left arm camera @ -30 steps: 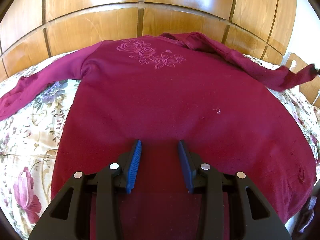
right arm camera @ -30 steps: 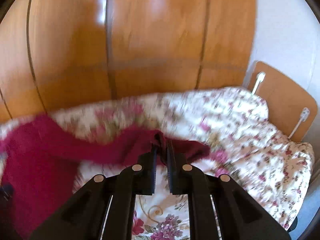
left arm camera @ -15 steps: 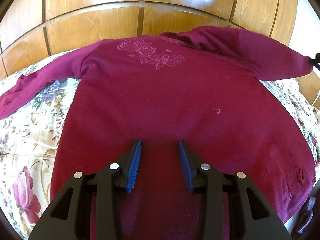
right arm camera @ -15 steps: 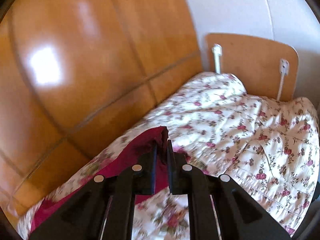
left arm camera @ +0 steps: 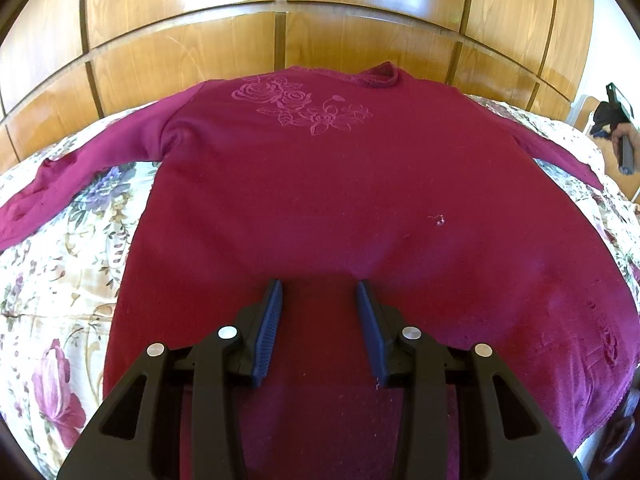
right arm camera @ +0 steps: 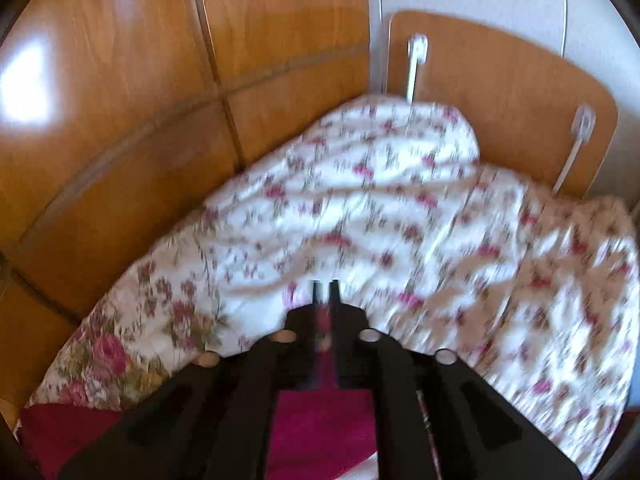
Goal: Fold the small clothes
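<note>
A maroon long-sleeved top [left arm camera: 320,200] with an embroidered rose motif lies spread flat on a floral quilt [left arm camera: 60,280], both sleeves stretched out sideways. My left gripper [left arm camera: 319,292] is open, its blue-padded fingers resting over the lower middle of the top. My right gripper [right arm camera: 325,286] is nearly closed and blurred, above the quilt [right arm camera: 400,220]; maroon cloth [right arm camera: 320,420] lies beneath its body. No cloth shows between its fingertips. The right gripper also shows far right in the left wrist view [left arm camera: 618,128].
Wooden wardrobe panels [left arm camera: 280,20] stand right behind the bed. A wooden headboard [right arm camera: 500,92] with white cables is at the right end, against a white wall. The quilt is rumpled there.
The right sleeve, held up and pulled out by the right gripper before, now lies flat on the quilt. The right gripper has let go and pulled away. The left gripper has not moved.
</note>
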